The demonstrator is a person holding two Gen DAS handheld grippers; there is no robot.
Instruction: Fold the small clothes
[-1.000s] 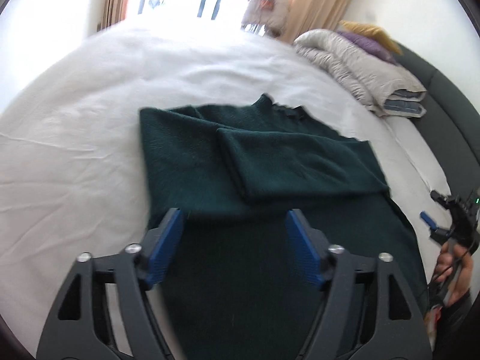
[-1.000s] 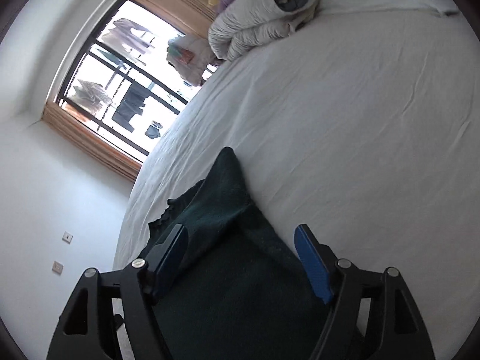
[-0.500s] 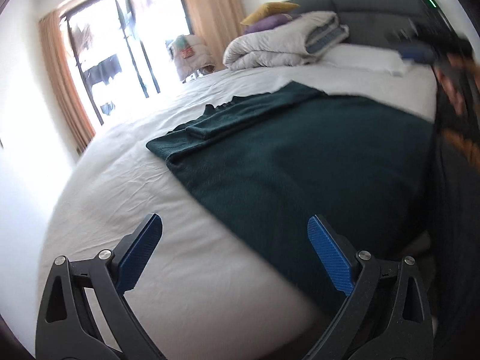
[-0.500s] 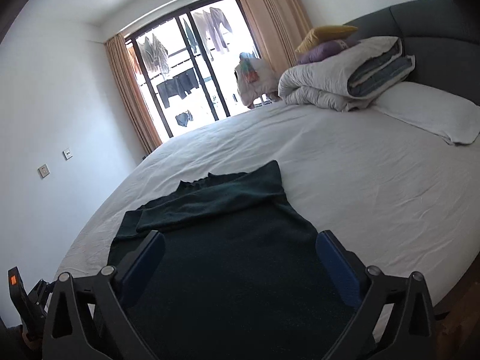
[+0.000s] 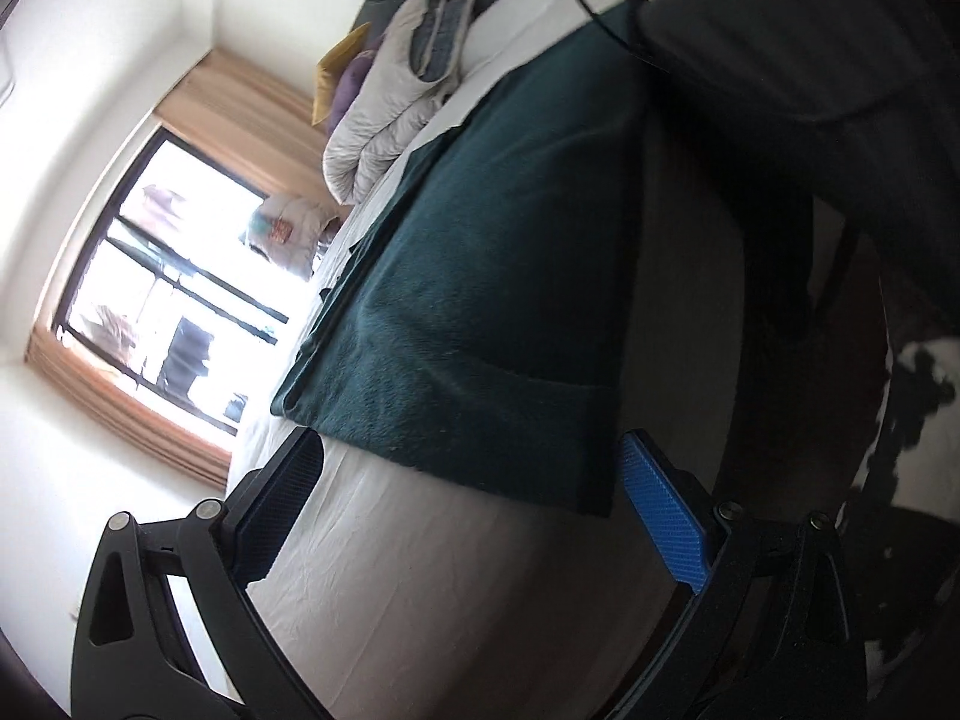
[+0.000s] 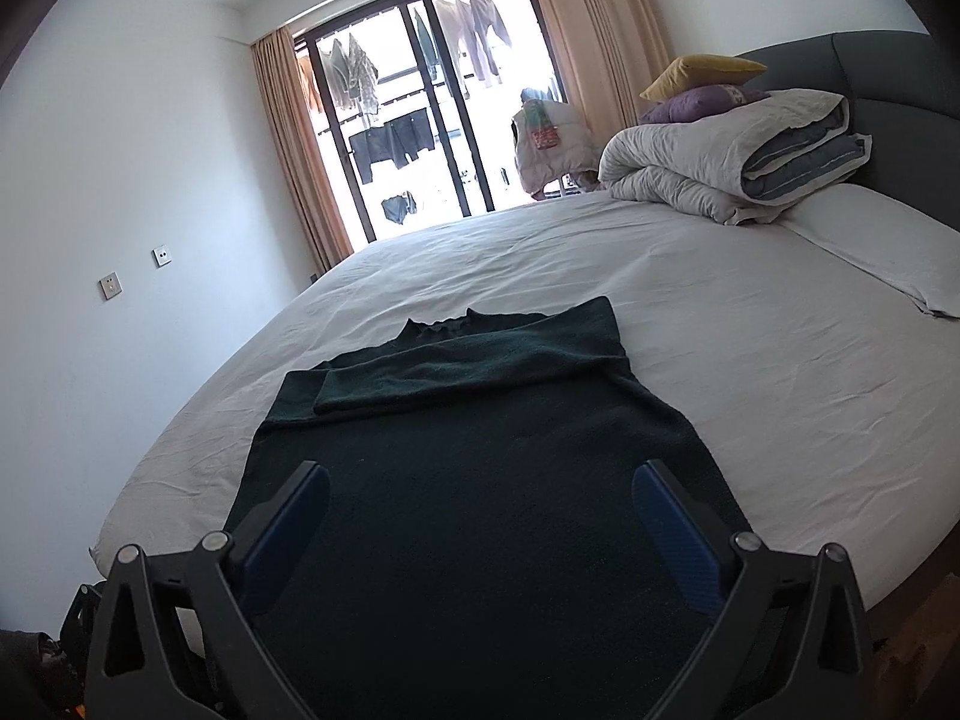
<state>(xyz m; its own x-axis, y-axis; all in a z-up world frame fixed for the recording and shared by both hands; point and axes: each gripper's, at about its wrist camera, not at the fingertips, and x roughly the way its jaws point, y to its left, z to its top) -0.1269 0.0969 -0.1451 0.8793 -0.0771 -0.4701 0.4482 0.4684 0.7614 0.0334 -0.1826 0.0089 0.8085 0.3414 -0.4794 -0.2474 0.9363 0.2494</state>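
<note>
Right wrist view looks along the dark green knitted sweater (image 6: 480,480), which lies flat on the white-sheeted bed (image 6: 750,372) with its collar at the far end toward the window and its hem at the near edge, so its long axis runs straight away from the right tool (image 6: 480,516). Both sleeves are already folded across the chest in a band. The right tool's jaws have just been opening and stand released, wide apart above the lower body of the sweater, with cloth beneath them but nothing pressed between the pads. In the left wrist view the left tool (image 5: 474,516) is rolled sideways; its jaws have likewise just been opening and are released, empty, and the sweater's near hem corner (image 5: 576,480) lies just ahead between the blue pads. Judging by this, each tool is close to its own hem corner, and the coming fold would carry the hem lengthwise toward the collar.
</note>
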